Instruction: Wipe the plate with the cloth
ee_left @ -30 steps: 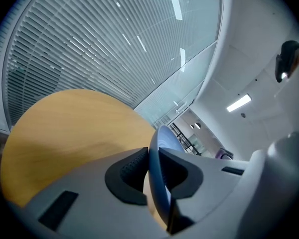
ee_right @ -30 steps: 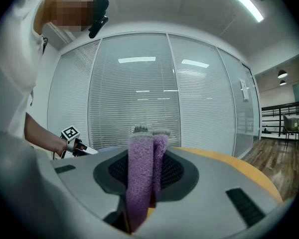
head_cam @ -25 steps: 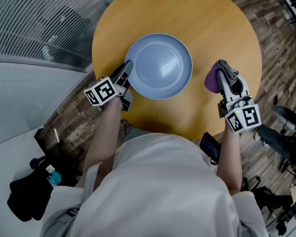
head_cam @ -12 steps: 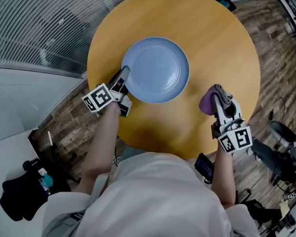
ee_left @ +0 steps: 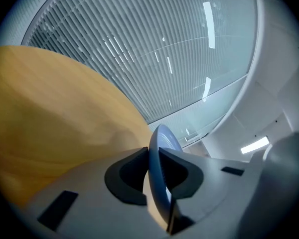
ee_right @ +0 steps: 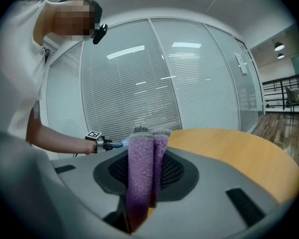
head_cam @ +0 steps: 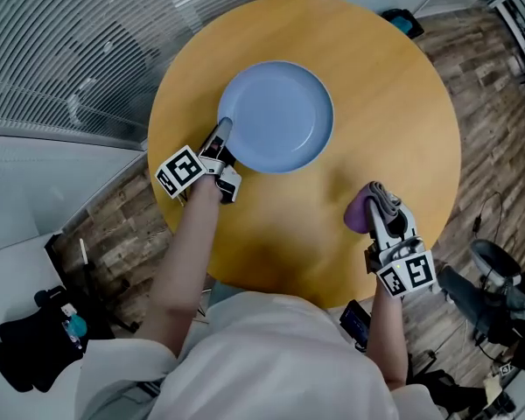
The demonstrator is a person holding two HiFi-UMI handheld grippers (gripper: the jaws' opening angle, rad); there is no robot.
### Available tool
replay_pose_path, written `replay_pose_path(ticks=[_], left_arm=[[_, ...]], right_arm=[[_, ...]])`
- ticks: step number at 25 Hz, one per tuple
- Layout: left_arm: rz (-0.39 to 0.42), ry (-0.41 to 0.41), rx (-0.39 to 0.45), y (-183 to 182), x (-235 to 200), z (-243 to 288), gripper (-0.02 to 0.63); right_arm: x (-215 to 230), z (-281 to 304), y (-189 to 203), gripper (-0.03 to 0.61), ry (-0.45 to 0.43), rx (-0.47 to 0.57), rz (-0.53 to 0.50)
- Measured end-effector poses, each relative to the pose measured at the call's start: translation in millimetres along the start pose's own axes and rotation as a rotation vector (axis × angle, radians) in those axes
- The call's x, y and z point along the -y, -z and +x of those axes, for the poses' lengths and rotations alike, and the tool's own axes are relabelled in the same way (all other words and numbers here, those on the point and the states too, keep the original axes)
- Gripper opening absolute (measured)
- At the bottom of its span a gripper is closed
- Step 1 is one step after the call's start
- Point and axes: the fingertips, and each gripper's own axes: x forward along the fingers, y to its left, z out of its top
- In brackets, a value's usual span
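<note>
Round wooden table (head_cam: 385,86) in front of us, and the blue plate (head_cam: 276,116) is on its far-left part, close to the edge by the glass wall (head_cam: 87,51). The left gripper (head_cam: 224,129) comes in from the near-left and has the plate's rim pinched, jaws narrow, one on each face. In the left gripper view the plate (ee_left: 162,141) shows edge-on, a thin blue blade running straight up between the two dark pads (ee_left: 125,176), both pressed onto it. Whether the plate lies flat on the wood or is tipped up a little, I can't tell from here. Over on the other side, the right gripper (head_cam: 378,201) is clamped on the cloth (head_cam: 360,213), purple with a grey edge, folded double and standing out past the fingertips. In the right gripper view the cloth (ee_right: 141,168) fills the gap between the jaws, both sides tight against it. The cloth is over the near-right part of the table, well apart from the plate, with bare wood between them. Both forearms (head_cam: 188,243) reach out from a white shirt (head_cam: 280,357), and each gripper carries its marker cube (head_cam: 179,171) at the wrist end, face up. Wood floor (head_cam: 481,59) to the right of the table.
</note>
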Motion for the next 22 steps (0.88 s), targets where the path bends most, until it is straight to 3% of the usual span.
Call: replay_pose_path(ticks=[13,22], left_arm=[[-0.178,-0.057,0.109,-12,-28,82,0.049],[-0.221,-0.13,0.125,-8,-44,114,0.049]], right_arm=[[2,3,18,0.106,-0.044,-0.038,0.064],[7,9,24,0.106,-0.057,-0.059,0.082]])
